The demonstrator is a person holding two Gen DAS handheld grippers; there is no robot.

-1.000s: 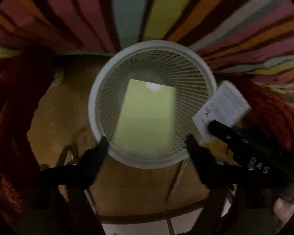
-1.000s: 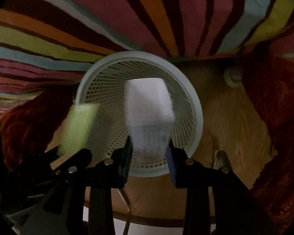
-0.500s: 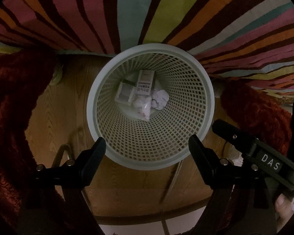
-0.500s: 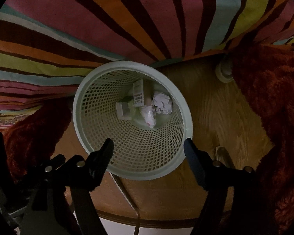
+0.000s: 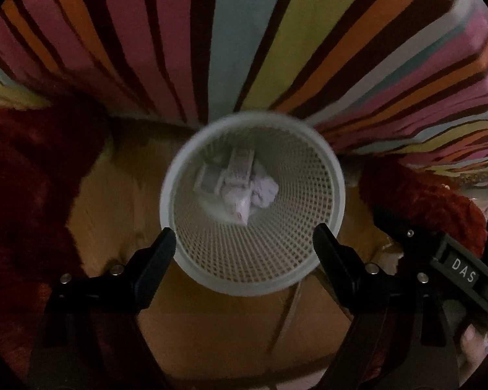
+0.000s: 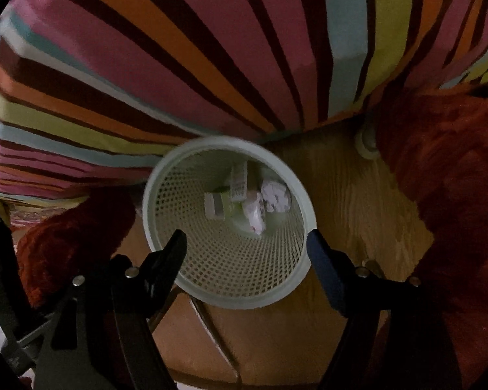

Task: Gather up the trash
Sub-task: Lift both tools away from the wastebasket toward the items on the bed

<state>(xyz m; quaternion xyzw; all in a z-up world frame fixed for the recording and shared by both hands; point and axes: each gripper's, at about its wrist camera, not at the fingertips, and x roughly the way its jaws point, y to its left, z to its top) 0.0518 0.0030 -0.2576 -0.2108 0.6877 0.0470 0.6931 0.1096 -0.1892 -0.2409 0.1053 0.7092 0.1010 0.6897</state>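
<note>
The left gripper [image 5: 242,235] hangs above the white mesh basket [image 5: 328,234], jaws spread wide, holding nothing. The trash [image 5: 237,185], small boxes and crumpled paper, lies at the basket's bottom. The right gripper [image 6: 245,242] hovers over the same basket, also wide apart and empty. Behind it lies a striped cloth [image 6: 166,65].

Dim rm: striped fabric [image 5: 244,48], wood floor [image 6: 358,201]

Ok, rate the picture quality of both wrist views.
Left wrist: dim, basket rim and trash smeared by motion blur. Right wrist: equally dim but sharper, crumpled paper readable. Both: fisheye bends the striped fabric, corners black.
</note>
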